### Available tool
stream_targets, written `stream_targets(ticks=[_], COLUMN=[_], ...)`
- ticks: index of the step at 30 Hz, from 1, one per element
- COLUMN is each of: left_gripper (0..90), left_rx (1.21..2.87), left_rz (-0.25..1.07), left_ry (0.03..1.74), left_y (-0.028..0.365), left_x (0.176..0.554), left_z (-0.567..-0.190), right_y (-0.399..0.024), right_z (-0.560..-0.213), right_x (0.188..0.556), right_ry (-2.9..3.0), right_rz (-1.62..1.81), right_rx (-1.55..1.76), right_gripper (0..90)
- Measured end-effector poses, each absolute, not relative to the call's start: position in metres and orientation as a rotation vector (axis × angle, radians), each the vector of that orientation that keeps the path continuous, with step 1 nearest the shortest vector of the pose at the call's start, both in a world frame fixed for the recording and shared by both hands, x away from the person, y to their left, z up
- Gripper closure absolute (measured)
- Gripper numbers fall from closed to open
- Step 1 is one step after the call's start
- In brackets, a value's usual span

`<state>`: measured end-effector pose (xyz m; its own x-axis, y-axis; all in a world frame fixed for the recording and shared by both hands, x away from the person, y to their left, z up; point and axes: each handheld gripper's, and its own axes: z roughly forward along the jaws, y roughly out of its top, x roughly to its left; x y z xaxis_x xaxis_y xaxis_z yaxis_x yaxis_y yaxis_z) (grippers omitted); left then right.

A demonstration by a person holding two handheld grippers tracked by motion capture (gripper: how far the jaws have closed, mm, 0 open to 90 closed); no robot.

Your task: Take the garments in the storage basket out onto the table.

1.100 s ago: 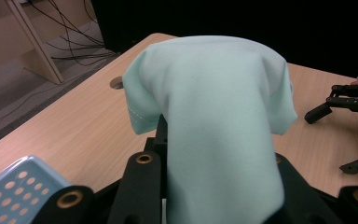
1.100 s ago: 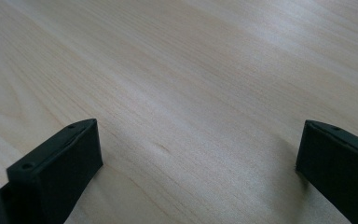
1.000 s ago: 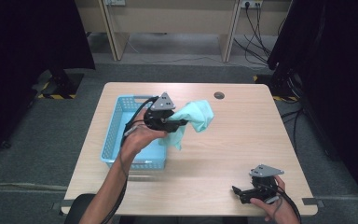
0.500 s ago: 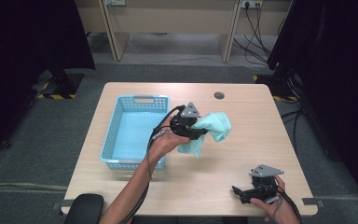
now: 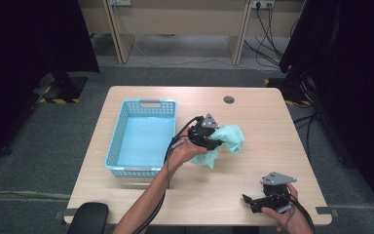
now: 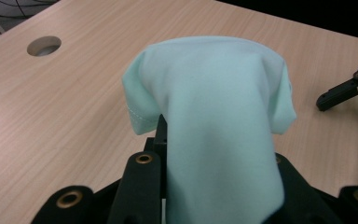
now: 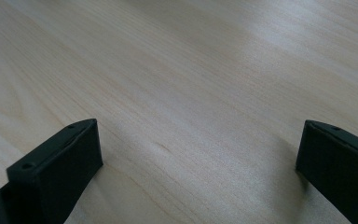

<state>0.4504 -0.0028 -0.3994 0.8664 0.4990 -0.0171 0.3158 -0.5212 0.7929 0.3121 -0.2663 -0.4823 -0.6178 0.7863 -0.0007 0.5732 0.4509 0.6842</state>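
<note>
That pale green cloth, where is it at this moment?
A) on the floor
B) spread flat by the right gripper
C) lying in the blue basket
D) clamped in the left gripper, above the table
D: the cloth hangs from the left gripper, right of the blue basket.

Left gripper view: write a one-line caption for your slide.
Left gripper shut on a mint-green cloth above the wooden table.

Blue basket (image 5: 126,127) blocks table's (image 5: 253,126) left part; bare wood right of cloth (image 5: 226,141).

a lab recording booth: black curtains (image 5: 29,44) flank a lone wooden table (image 5: 253,126), cables (image 5: 268,19) trailing from wall sockets.
</note>
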Motion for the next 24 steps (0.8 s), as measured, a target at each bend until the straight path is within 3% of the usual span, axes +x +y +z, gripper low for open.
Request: stream_targets(ticks=[24], left_gripper=[71.7], left_rx=[2.239], left_rz=[0.294], left_ry=[0.630], left_y=[-0.017], left_x=[0.467], left_z=[-0.422], right_y=[-0.266], right_z=[-0.482], right_x=[0.312], right_ry=[2.387], right_rz=[0.944], right_rx=[1.158], right_gripper=[0.3])
